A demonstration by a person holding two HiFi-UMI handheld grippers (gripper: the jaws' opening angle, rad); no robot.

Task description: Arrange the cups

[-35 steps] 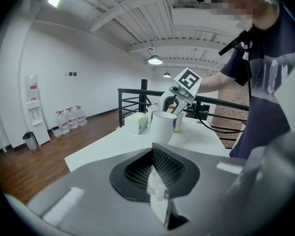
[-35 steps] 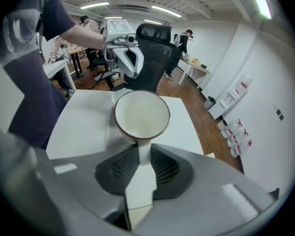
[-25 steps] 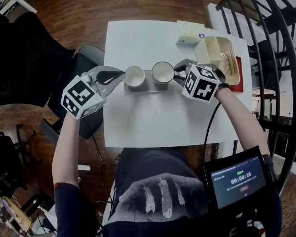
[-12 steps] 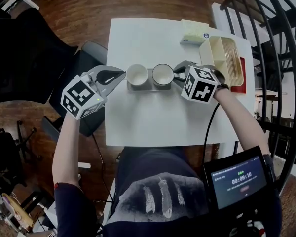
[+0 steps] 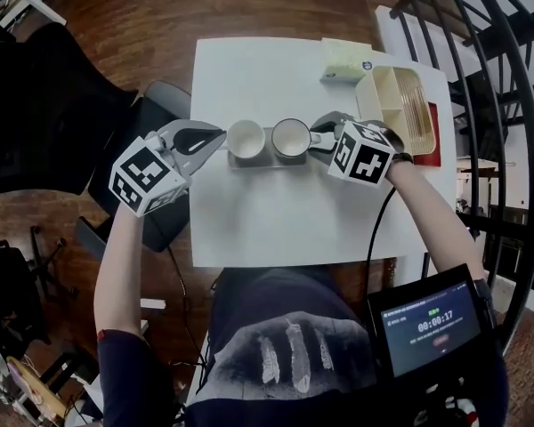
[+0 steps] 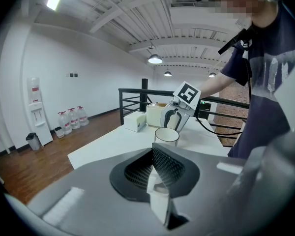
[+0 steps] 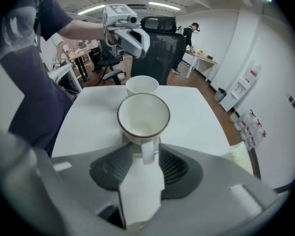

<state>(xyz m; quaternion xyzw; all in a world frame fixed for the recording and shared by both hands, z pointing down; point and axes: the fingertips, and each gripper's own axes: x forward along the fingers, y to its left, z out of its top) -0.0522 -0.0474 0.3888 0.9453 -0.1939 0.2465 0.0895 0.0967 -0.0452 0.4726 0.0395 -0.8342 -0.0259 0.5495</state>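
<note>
White cup point(image 7: 143, 116) — its handle between right gripper point(image 7: 142, 151) jaws, just opening, unpressed; left gripper point(image 6: 154, 155) clenched.

A white square table point(image 5: 276, 212) stands on a dark wooden floor point(image 5: 133, 25), with a black office chair point(image 7: 162, 53) beyond its left edge, a black metal railing point(image 5: 507, 105) past its right edge, white walls point(image 6: 88, 68) and lit round ceiling lamps point(image 6: 155, 59).
</note>
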